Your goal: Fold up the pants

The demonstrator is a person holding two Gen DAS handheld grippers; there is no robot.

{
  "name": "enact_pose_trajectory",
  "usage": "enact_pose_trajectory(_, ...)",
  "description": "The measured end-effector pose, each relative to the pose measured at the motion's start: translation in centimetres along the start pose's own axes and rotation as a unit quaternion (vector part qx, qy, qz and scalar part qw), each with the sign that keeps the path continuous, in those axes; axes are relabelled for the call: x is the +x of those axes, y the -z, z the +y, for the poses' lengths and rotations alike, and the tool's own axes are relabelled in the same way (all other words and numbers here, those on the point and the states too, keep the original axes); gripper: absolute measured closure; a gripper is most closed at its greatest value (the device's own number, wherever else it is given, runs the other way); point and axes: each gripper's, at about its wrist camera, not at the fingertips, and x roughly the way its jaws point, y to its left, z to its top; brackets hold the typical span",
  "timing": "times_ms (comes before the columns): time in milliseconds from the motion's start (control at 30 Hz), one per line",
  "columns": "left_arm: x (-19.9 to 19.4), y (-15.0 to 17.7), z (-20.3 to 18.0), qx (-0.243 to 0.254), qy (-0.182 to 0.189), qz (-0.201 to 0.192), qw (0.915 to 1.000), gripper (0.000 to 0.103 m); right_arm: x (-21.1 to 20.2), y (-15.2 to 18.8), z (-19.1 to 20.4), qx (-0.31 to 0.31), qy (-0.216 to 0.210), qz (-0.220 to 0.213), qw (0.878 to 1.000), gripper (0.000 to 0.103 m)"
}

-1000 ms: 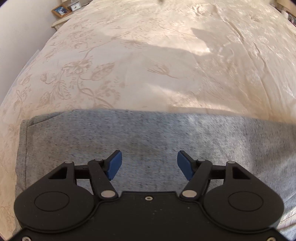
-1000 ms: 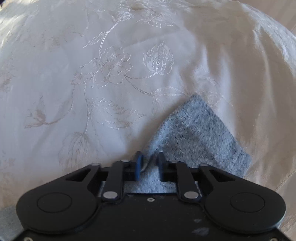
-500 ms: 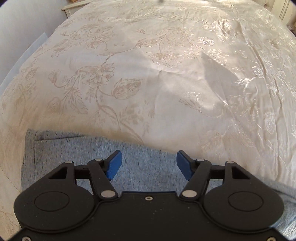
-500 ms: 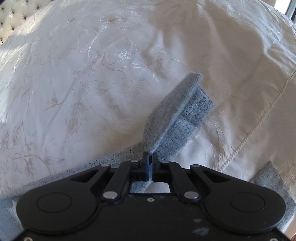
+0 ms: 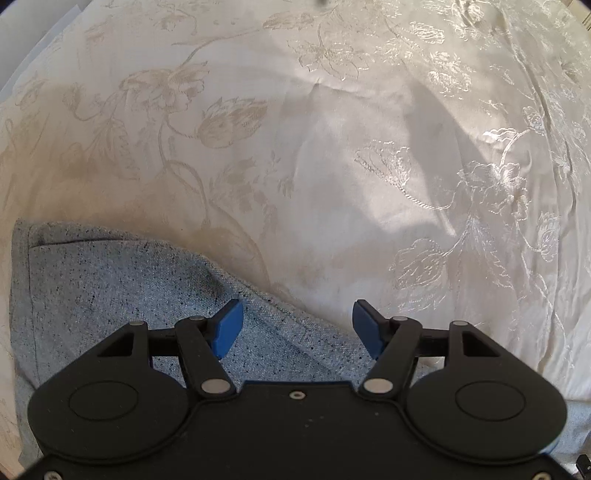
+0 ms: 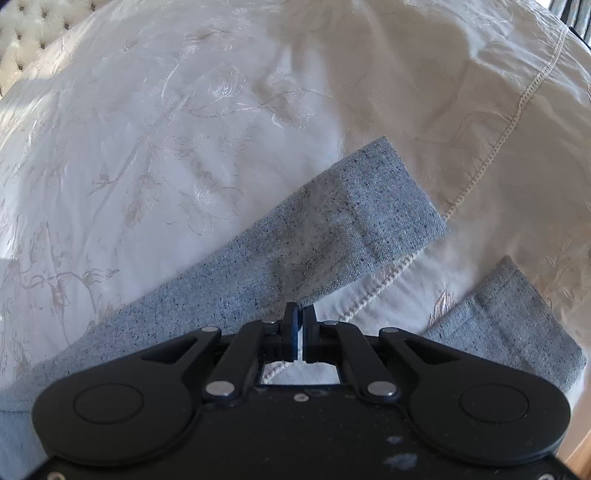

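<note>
Under the spread fingers of the left gripper [image 5: 297, 328], grey speckled pants [image 5: 122, 280] are lying flat; right gripper [image 6: 299, 319] is pinching one leg's edge.

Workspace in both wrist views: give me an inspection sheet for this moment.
Surface: cream floral bedspread, wrinkled, with a corded seam.
Job's things: grey pants, two legs spread apart, not yet folded.
Clutter: nothing seen.
Grippers: left gripper open over the pants' edge; right gripper shut, pinching the edge of one leg.
Cables: nothing seen.
Surroundings: tufted headboard.
</note>
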Motion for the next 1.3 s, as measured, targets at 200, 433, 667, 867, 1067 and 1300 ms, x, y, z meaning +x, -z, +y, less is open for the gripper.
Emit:
enact_pose_trajectory(200,1.6,0.4,0.4,-0.005,-0.02,0.009,0.9998,0.039,-0.3,0.9,-0.2,-0.006,-0.002,-0.005,1.0,0.101)
enact_pose_trajectory(433,0.2,0.6,1.8,-0.027,0.041,-0.016,0.9987,0.092,-1.4,0.9,0.0,-0.016,-0.005,-0.031,0.999,0.101)
enact_pose_trajectory(667,-9.0,4.3,3.5,0.005,0.079,-0.071,0.9944,0.094,-5.6,1.1,-0.7,-0.012,-0.001,-0.069,0.998,0.101)
enact_pose_trajectory(867,-15.8,9.4,5.6,0.031,0.106,-0.108,0.9881,0.095,-10.6,2.7,-3.0,-0.001,-0.001,-0.091,0.996,0.101)
enact_pose_trajectory(1067,-17.6,15.7,7.7,0.047,0.105,-0.116,0.9865,0.095,-13.4,6.1,-6.1,0.003,0.012,-0.093,0.996,0.102)
enact_pose_trajectory(1300,-15.1,22.8,9.1,0.027,0.078,-0.072,0.994,0.095,-12.0,10.0,-10.0,0.001,0.023,-0.061,0.998,0.102)
